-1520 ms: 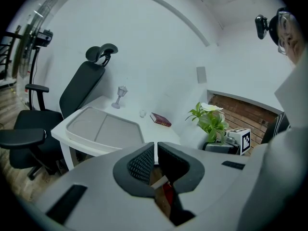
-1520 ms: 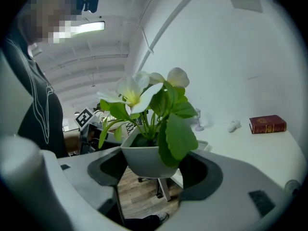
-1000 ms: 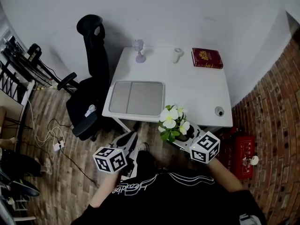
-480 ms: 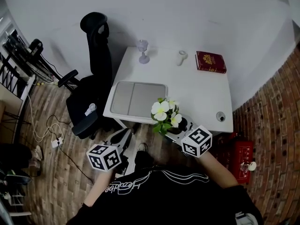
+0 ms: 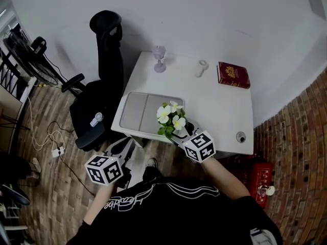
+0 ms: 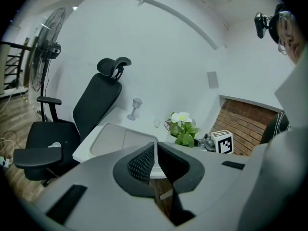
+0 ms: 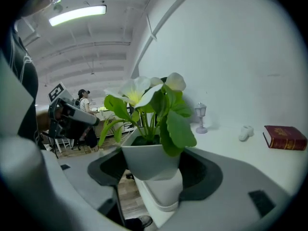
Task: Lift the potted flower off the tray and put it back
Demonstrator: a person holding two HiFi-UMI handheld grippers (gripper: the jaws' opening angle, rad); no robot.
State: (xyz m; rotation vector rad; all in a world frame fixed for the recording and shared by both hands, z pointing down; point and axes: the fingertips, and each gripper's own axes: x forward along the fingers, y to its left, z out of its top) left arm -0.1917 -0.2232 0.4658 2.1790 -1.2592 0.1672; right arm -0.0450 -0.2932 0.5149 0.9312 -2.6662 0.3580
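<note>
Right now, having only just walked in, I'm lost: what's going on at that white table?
A person holds a gripper in each hand. The right gripper is closed on the white pot of the potted flower and holds it in the air at the near edge of the table, close to the grey tray, which has nothing on it. The left gripper hangs lower, in front of the table, with its jaws together and nothing in them.

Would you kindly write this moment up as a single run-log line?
right gripper: shut on potted flower | potted flower: aloft, off the tray | left gripper: fingers together, empty
</note>
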